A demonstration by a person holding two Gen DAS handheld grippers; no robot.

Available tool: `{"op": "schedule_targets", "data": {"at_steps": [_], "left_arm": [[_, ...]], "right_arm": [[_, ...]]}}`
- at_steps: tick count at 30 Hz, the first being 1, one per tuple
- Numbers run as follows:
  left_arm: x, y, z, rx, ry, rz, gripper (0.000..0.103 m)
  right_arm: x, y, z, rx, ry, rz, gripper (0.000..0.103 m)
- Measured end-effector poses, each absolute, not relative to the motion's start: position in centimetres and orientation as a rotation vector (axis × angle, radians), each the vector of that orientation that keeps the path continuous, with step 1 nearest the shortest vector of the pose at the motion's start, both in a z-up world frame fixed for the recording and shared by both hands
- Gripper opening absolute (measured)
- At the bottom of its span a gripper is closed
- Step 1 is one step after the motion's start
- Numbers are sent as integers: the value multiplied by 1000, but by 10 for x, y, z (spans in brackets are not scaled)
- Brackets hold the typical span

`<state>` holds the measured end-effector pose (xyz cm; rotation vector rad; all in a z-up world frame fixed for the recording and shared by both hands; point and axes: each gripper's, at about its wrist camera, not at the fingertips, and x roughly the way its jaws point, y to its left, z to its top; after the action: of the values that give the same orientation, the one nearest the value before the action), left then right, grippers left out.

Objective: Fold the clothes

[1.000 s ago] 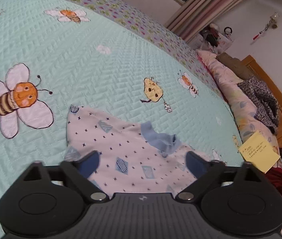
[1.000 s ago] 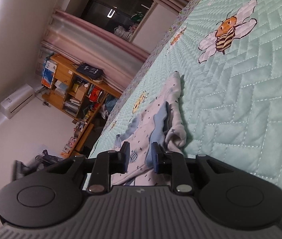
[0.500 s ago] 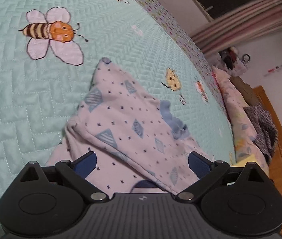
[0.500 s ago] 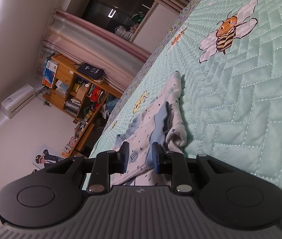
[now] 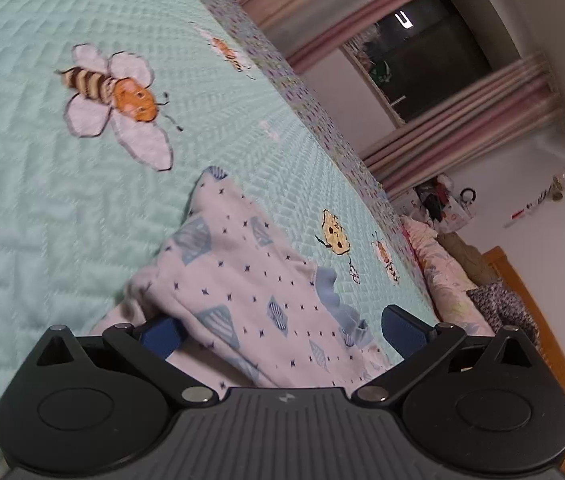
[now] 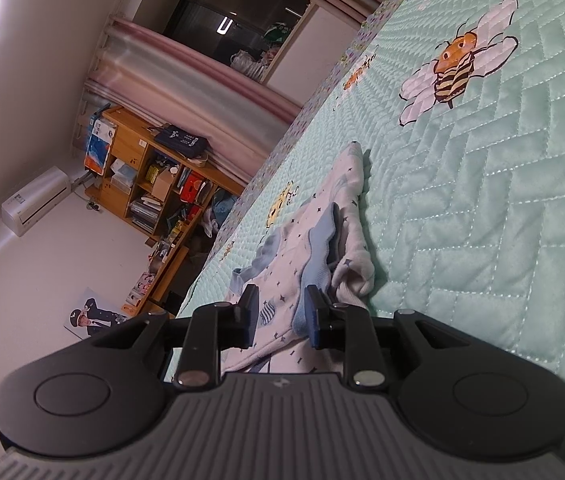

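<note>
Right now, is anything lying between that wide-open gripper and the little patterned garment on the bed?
Nothing visible. The left hand-held gripper hangs open right over the garment, with only bedspread around it.

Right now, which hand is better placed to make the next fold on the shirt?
Left. Its gripper is open with the shirt between its fingers, free to grasp and carry. The right gripper already pinches the shirt's edge, anchoring it.

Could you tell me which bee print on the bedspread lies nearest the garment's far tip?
The large white-winged bee, just beyond the garment; the other bees are far smaller.
</note>
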<state>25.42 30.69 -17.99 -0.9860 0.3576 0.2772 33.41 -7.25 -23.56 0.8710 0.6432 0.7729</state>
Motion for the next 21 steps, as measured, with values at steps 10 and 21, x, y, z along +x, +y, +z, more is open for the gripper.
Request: {"op": "schedule_targets", "data": {"at_steps": [10, 21], "left_arm": [[265, 298, -179, -1026, 271, 389, 102], [276, 310, -180, -1035, 206, 488, 94]], "right_arm": [[335, -73, -235, 859, 648, 772, 26], [334, -74, -236, 859, 650, 775, 26]]}}
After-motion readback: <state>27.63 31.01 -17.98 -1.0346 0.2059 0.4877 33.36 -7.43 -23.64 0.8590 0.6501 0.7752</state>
